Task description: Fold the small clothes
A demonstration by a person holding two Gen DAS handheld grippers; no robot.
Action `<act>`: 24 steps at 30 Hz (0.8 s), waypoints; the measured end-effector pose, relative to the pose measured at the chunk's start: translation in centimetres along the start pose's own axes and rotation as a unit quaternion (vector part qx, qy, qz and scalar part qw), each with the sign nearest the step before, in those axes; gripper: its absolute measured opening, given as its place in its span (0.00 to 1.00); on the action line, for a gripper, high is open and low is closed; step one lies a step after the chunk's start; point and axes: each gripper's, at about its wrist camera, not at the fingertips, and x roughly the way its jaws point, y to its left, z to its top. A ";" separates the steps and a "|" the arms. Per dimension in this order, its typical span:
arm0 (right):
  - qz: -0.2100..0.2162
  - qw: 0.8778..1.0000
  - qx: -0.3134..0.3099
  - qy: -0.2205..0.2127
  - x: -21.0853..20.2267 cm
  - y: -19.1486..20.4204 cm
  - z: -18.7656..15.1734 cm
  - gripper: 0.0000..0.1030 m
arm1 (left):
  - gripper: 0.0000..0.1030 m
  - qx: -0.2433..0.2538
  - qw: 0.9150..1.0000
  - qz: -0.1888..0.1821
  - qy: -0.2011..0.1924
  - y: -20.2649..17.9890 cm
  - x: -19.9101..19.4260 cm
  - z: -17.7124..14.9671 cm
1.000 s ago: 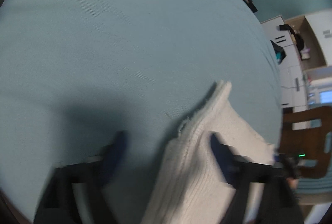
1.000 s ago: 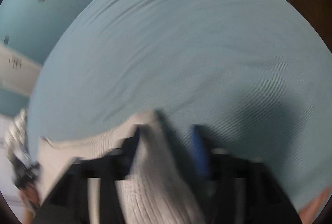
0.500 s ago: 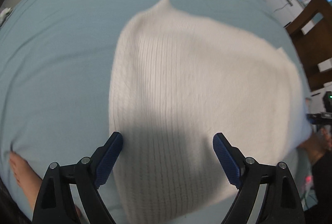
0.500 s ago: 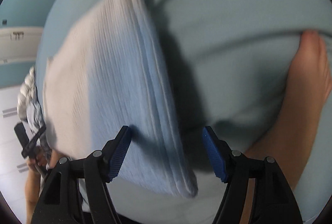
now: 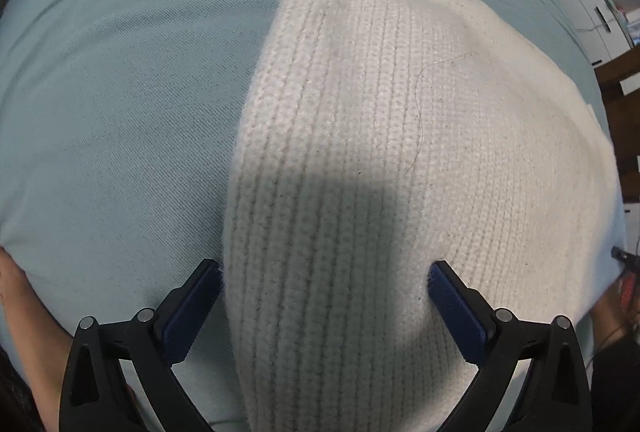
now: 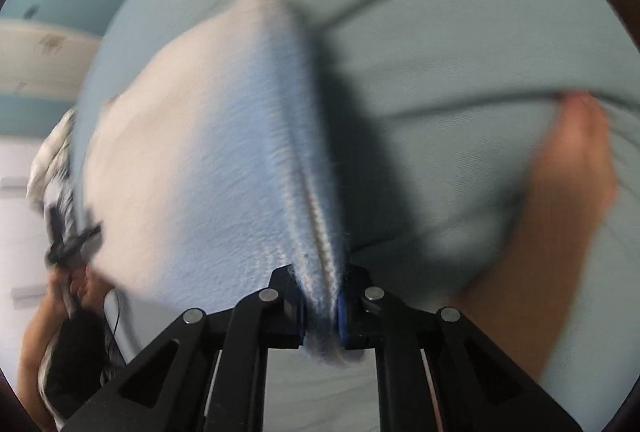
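The white ribbed knit garment lies folded on the light blue bed sheet, and it covers most of the left wrist view. The left hand-held gripper stands over its near part with the jaws opening to their widest. The knit lies between the blue pads; the left pad is just beside the garment's edge, and the right pad touches its surface without pinching it. In the right wrist view, which is blurred, the right hand-held gripper is closed tight on the folded edge of the same garment. To the right, a person's bare foot presses into the sheet.
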 end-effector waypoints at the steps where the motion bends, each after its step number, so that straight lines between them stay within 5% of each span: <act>1: 0.007 1.000 0.019 0.015 0.8 -0.9 0.1 0.07 | 1.00 -0.001 1.000 -0.002 0.001 0.5 -0.2 0.3; 6: -0.041 0.998 -0.016 0.043 2.9 0.6 0.7 0.11 | 1.00 -0.007 1.000 -0.012 0.003 3.1 -0.5 0.3; 9: -0.018 0.999 0.000 0.026 1.8 2.4 1.9 0.23 | 1.00 0.001 1.000 -0.004 -0.006 3.1 -0.6 0.7; 11: -0.005 1.000 -0.001 -0.017 -0.4 3.0 3.4 0.37 | 1.00 0.013 1.000 0.001 -0.015 2.6 -1.3 -0.1; 13: -0.008 0.998 -0.009 -0.063 -1.8 4.0 5.4 0.76 | 1.00 0.009 1.000 -0.003 -0.015 2.2 -1.3 -0.4; 14: -0.011 0.997 -0.009 -0.079 -1.9 4.3 6.6 0.79 | 1.00 0.003 1.000 -0.008 -0.011 2.6 -1.4 -0.5; 19: -0.014 0.996 0.031 -0.078 2.5 5.3 14.0 0.79 | 1.00 -0.004 1.000 -0.017 -0.004 3.1 -0.7 0.2; 24: -0.078 0.995 -0.012 -0.068 8.3 9.0 17.3 0.76 | 1.00 0.000 1.000 -0.014 -0.007 3.3 -0.8 0.1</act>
